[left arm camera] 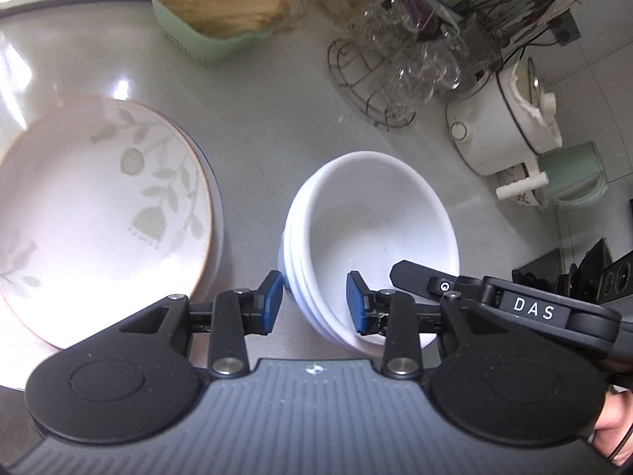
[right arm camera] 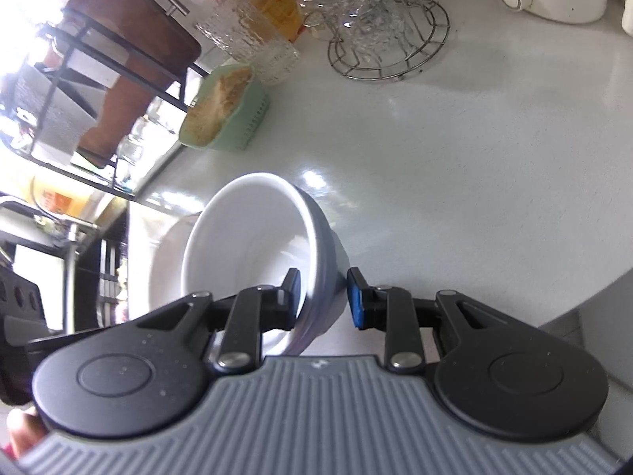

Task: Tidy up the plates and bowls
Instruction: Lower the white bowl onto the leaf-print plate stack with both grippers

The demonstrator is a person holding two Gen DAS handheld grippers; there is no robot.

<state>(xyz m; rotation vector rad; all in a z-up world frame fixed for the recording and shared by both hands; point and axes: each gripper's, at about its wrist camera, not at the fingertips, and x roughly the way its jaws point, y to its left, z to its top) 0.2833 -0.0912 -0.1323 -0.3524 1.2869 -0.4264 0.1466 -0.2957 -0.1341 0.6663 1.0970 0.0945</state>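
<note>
1. Bowls are at the centre of both views: a nested stack of white bowls [left arm camera: 372, 245] stands on the pale countertop [left arm camera: 257, 118], just right of a stack of floral plates [left arm camera: 99, 206].
2. Our left gripper [left arm camera: 315, 303] straddles the near rim of that stack, one blue pad outside the wall and one inside. The pads look slightly apart from the porcelain, so we judge the jaws released, not yet clamped.
3. Our right gripper [right arm camera: 323, 299] holds a single white bowl [right arm camera: 257, 245], tilted, above the counter edge. One finger is inside and one outside the wall; the outer pad seems just clear of it, so whether the hold is firm we cannot tell.
4. Pinching the rim lets each bowl be lifted without reaching underneath, which probably explains both holds.
5. The plates and bowls sit in separate piles, which suggests sorting by kind; the tilted bowl likely belongs on the stack.
6. Behind stand a green basket [left arm camera: 205, 12], a wire rack of glass cups [left arm camera: 399, 63] and a white cooker [left arm camera: 502, 118], all well apart from the bowls.
</note>
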